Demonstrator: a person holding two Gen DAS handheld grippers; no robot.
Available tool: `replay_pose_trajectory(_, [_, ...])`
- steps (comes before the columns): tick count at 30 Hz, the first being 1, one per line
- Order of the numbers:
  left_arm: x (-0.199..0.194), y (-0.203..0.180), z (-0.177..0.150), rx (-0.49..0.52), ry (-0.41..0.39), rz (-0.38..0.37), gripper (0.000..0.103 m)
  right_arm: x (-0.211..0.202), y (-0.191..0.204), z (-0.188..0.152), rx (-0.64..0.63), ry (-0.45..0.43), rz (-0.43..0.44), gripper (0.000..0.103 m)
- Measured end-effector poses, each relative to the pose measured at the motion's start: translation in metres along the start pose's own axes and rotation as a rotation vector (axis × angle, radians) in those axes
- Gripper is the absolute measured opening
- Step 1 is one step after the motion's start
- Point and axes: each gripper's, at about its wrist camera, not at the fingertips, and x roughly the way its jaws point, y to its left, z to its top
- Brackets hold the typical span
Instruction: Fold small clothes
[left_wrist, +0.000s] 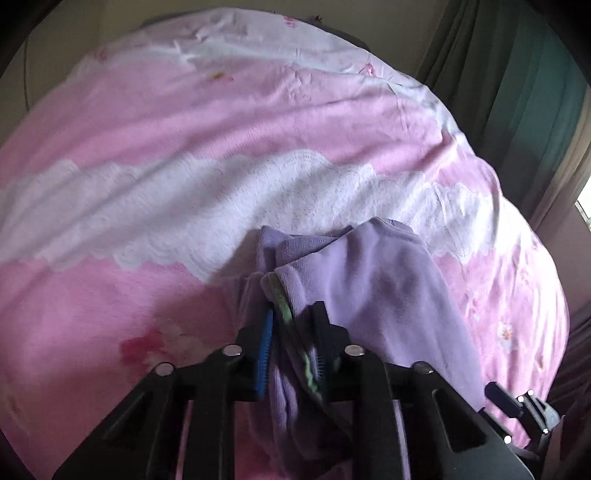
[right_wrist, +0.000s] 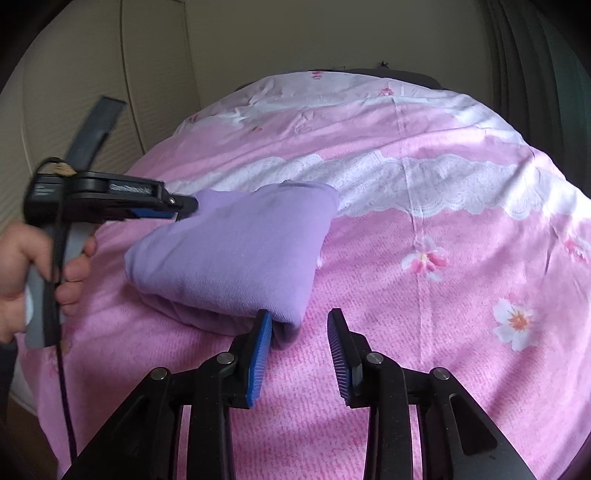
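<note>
Black fingers with blue pads fill the bottom of both wrist views. On the left gripper (left_wrist: 291, 350) the 2 fingers are nearly closed and pinch a bunched edge of the purple garment (left_wrist: 373, 291), whose green-trimmed hem runs down between the pads. On the right gripper (right_wrist: 299, 354) the fingers stand apart with only the bed cover between them; the near corner of the purple garment (right_wrist: 236, 254) touches or just overlaps the left pad, so nothing is gripped there. That garment lies folded into a rough rectangle on the pink flowered bed (right_wrist: 424, 295), centre left in the right wrist view, its long axis running from the lower middle of the frame up toward the upper middle, the folded corner pointing at the right fingers. The left gripper shows at the left of that view, held by a hand (right_wrist: 33, 266), its tips at the upper left edge of the cloth. By my reading the left hand is mid-fold, and the right fingers sit nearest the free corner, just to its right.
</note>
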Motion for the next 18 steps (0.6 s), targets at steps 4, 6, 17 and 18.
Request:
replay_pose_trajectory(4, [-0.002,-0.002,0.004,0.025,-0.012,0.008,0.014,0.004,0.001,0.001,-0.011,-0.002,0.004,0.033])
replay_pose_trajectory(6, [-0.008,-0.003,0.012,0.044,-0.024,0.014,0.014,0.006,0.001,0.002,-0.017,-0.006,0.004,0.033])
replay_pose_trajectory(17, [0.017,0.003,0.017,0.132,0.037,0.052,0.014,0.016,0.023,0.000,-0.145,-0.014,0.003,0.013])
replay_pose_trajectory(18, [0.017,0.003,0.013,0.130,0.032,0.052,0.014,0.018,0.025,-0.002,-0.162,-0.005,-0.003,0.013])
